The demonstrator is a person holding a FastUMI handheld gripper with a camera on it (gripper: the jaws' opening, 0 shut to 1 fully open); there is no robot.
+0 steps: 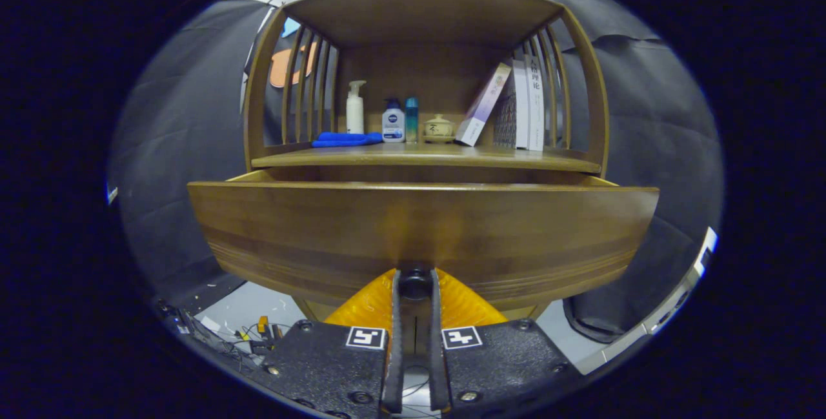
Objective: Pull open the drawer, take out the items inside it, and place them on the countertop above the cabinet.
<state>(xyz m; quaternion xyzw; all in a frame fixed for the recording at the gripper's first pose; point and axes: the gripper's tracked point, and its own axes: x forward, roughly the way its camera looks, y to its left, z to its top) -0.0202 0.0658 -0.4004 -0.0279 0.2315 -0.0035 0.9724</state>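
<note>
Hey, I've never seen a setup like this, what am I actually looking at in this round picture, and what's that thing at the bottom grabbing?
There is no robot arm here: a person holds a handheld gripper, and the camera rides on it, looking forward along its two jaws. The wide lens bends everything into curves.

The jaws are closed on the dark round knob of a wooden drawer, which is pulled partly out of the cabinet. Its contents are hidden behind the drawer front.

Above is the countertop, a shelf with slatted sides. On it sit a blue cloth, a white pump bottle, two smaller bottles, a small lidded pot, a leaning box and upright books.
</note>
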